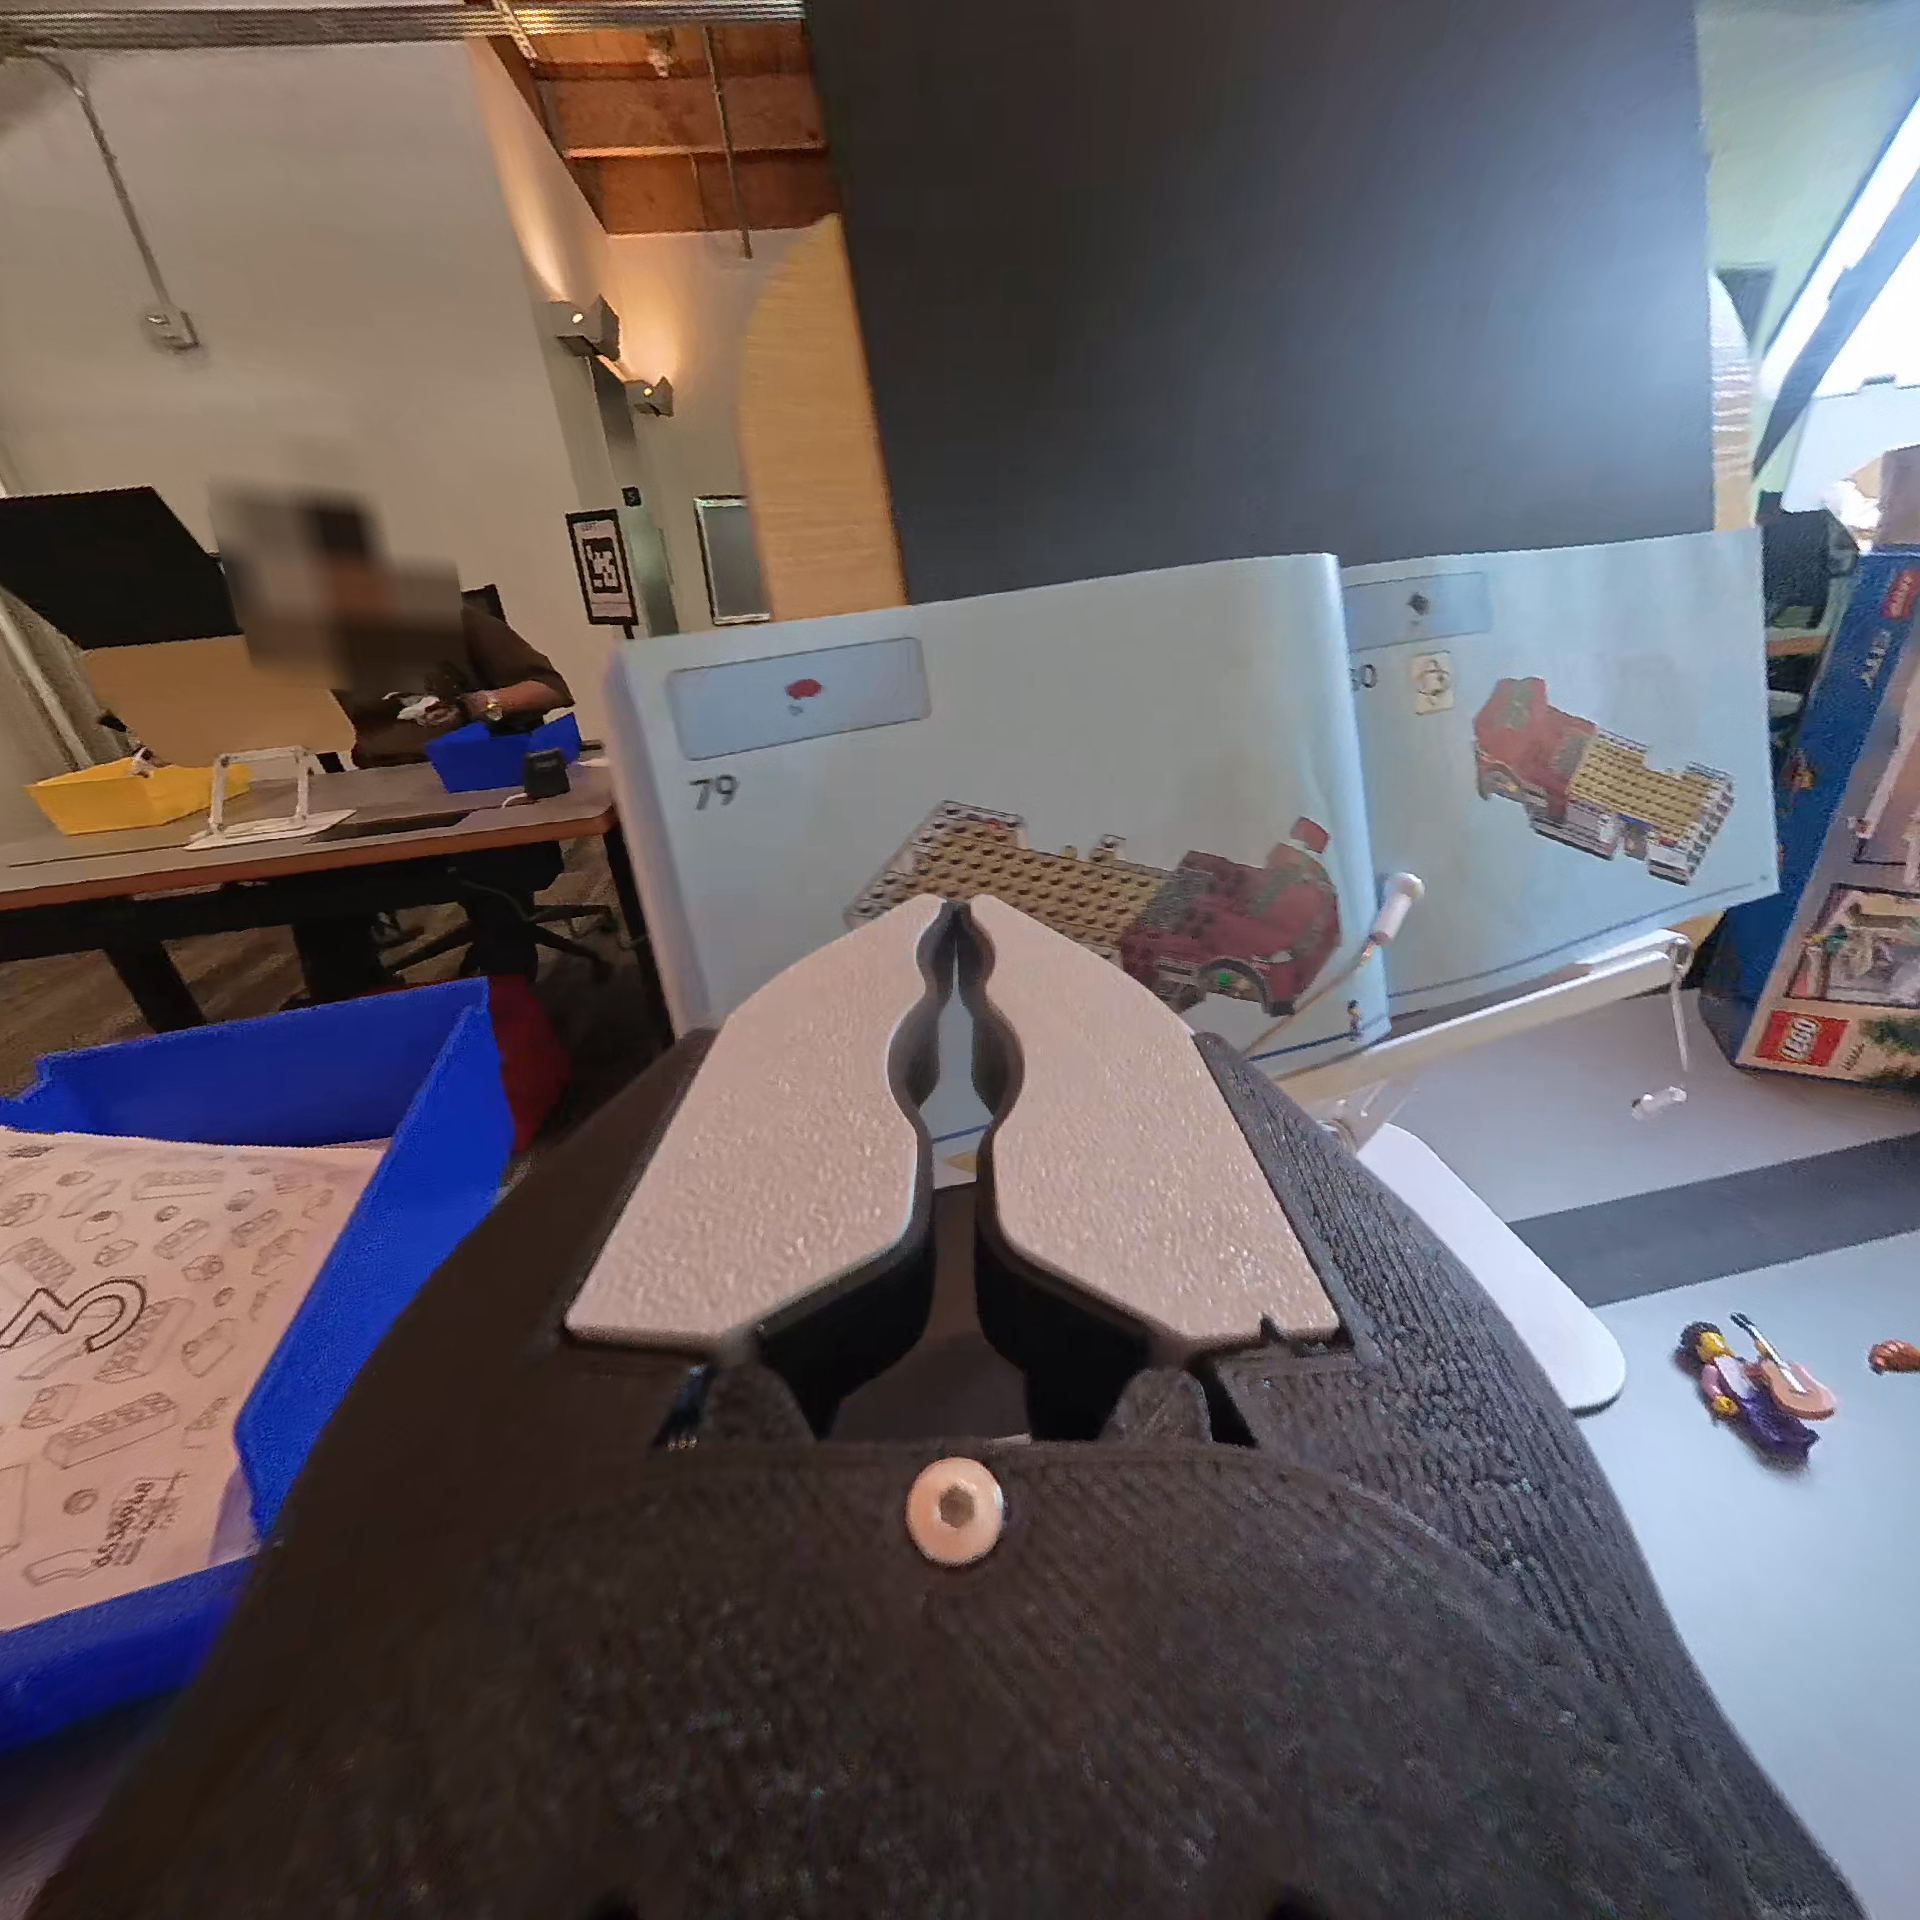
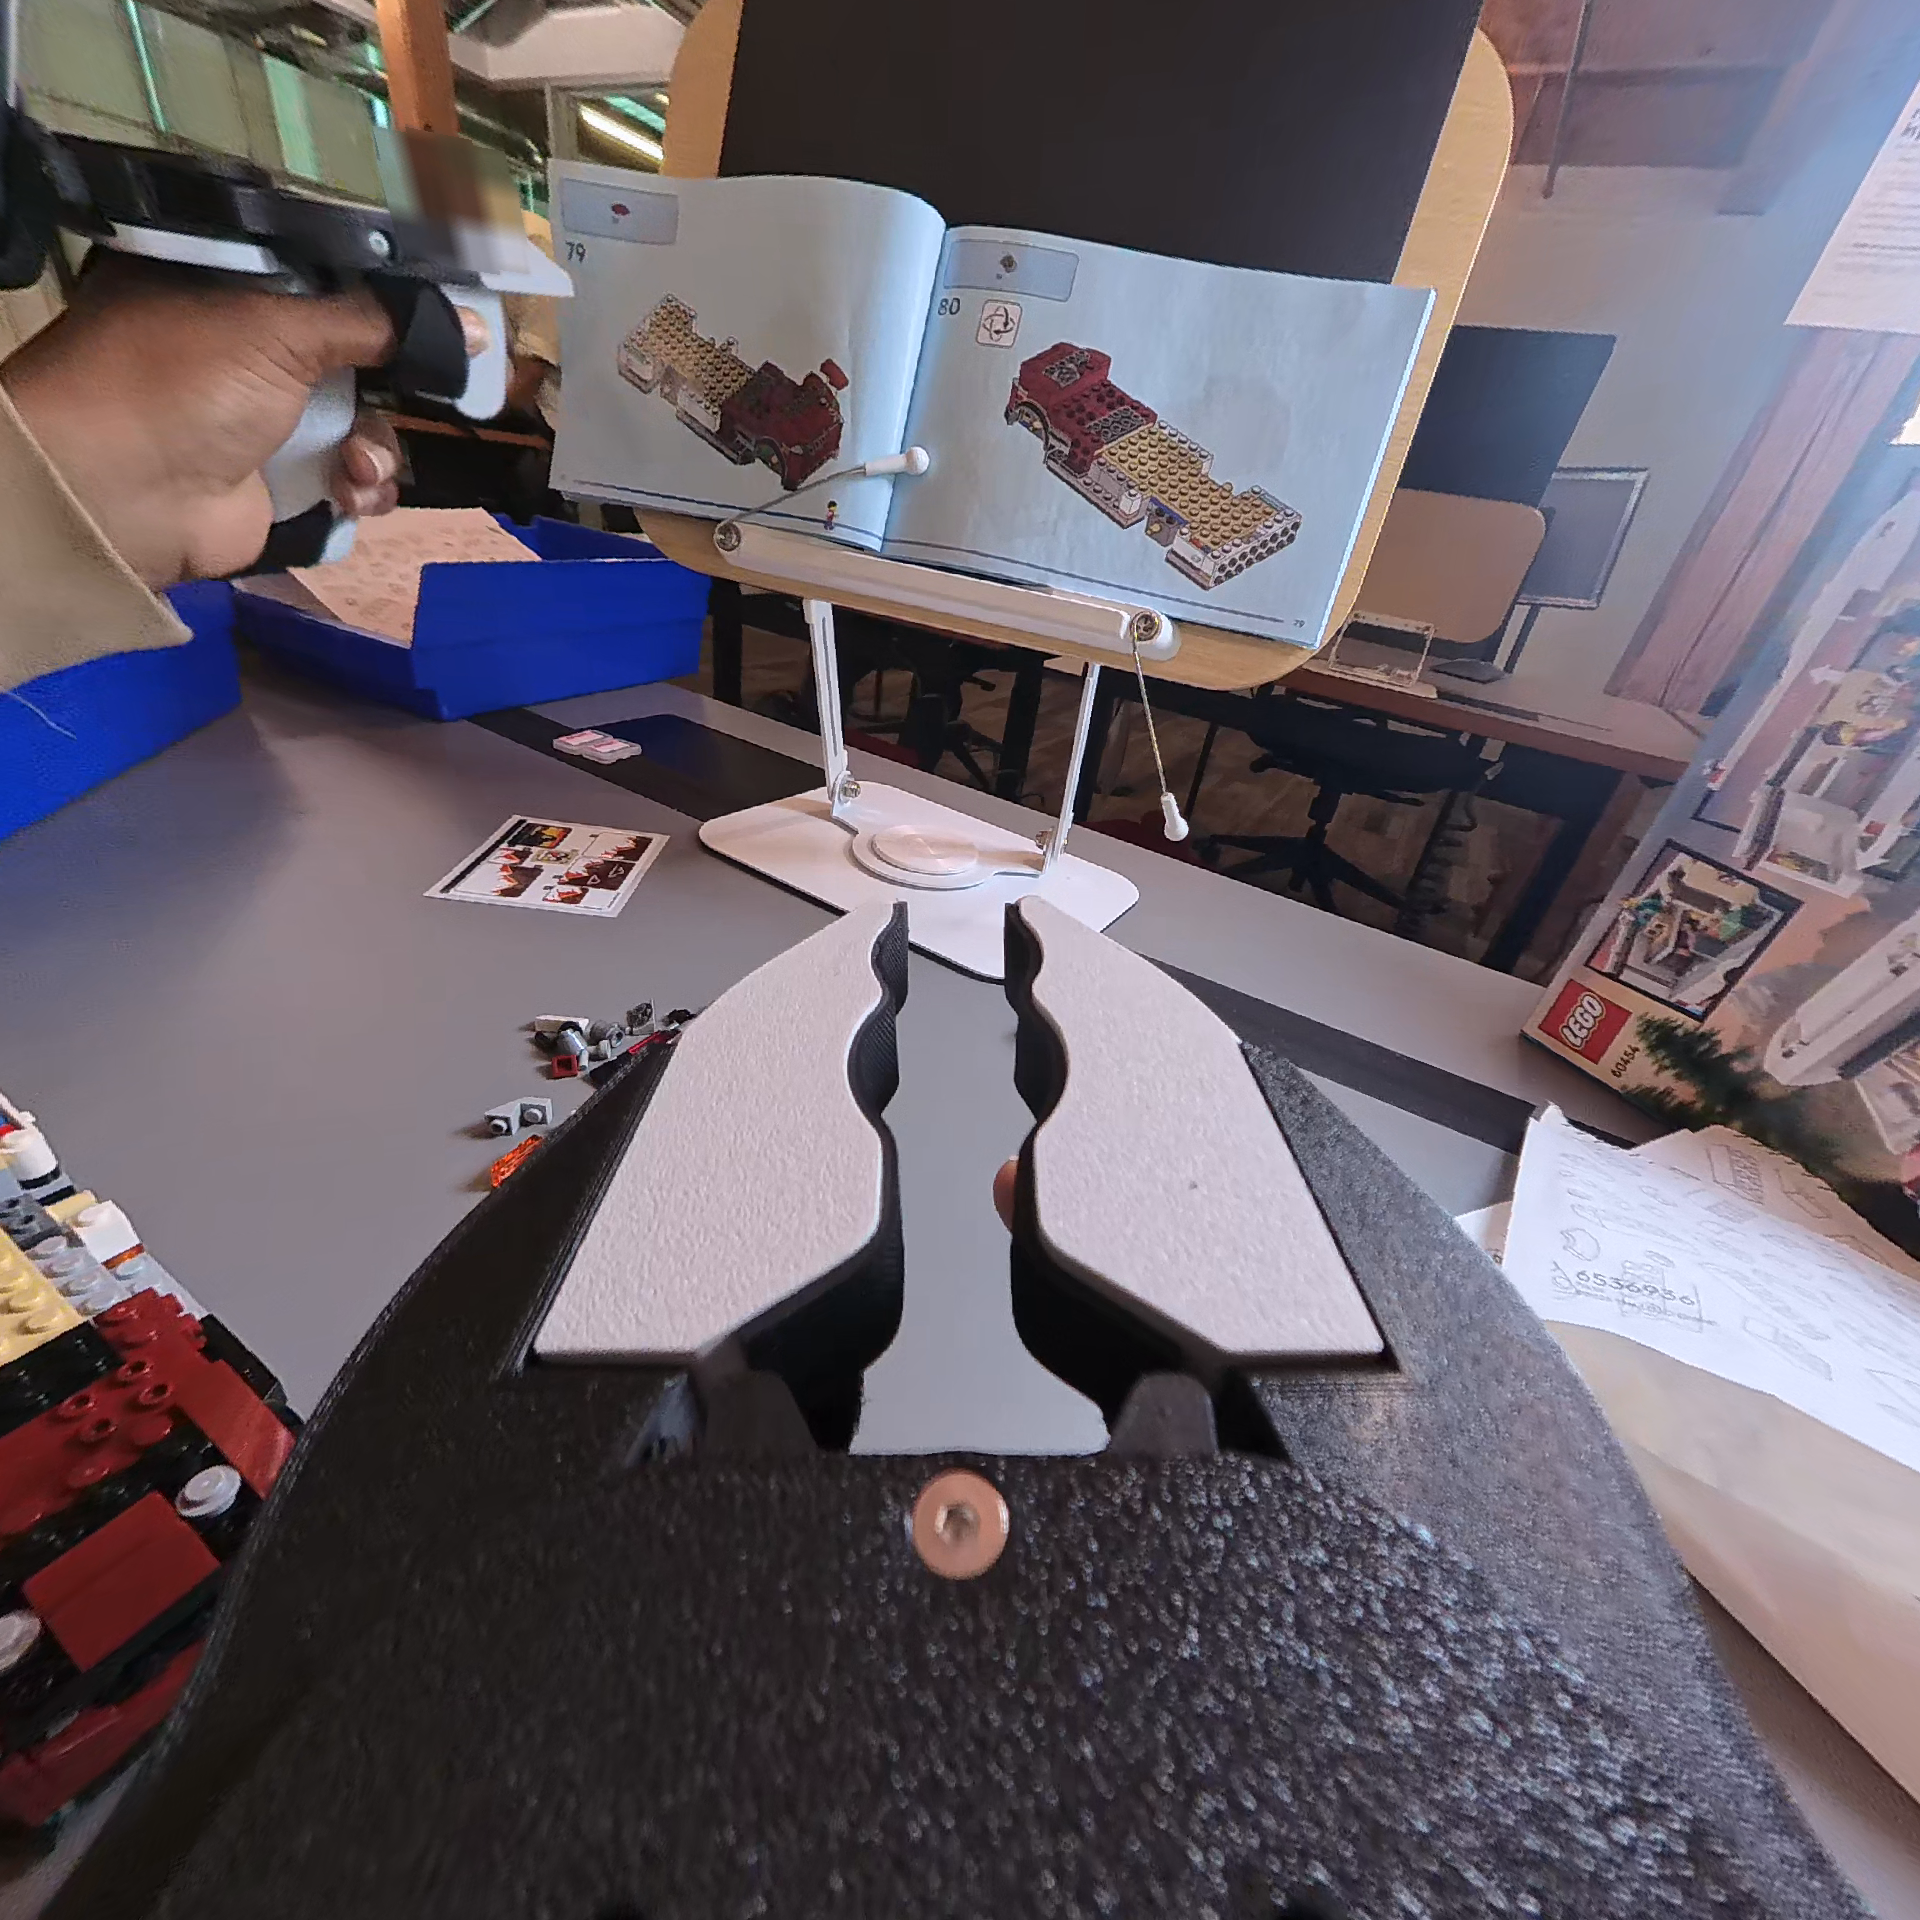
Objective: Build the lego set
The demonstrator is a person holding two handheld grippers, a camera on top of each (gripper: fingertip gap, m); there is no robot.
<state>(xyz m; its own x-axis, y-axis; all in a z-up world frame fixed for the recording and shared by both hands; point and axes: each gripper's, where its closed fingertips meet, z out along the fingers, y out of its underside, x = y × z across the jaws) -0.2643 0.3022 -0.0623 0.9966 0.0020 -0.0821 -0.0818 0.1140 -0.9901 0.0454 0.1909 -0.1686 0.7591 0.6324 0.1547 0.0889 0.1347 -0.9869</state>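
Looking along your left gripper (image 1: 954,914), you have its tips clenched together on nothing, raised before the open instruction booklet (image 1: 1039,810) on its white stand (image 1: 1475,1226). A blue bin (image 1: 343,1132) holding a printed paper bag (image 1: 135,1330) sits near left; a minifigure (image 1: 1751,1382) lies right on the grey table (image 1: 1766,1610).

Turning to your right gripper (image 2: 956,935), its fingers stand released, apart over bare table near the stand's base (image 2: 914,873). Loose small bricks (image 2: 592,1039) lie just left, and a partly built red model (image 2: 114,1455) near left.

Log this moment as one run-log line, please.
left gripper: shut, empty, raised before instruction booklet | right gripper: open, empty, over grey table near loose bricks
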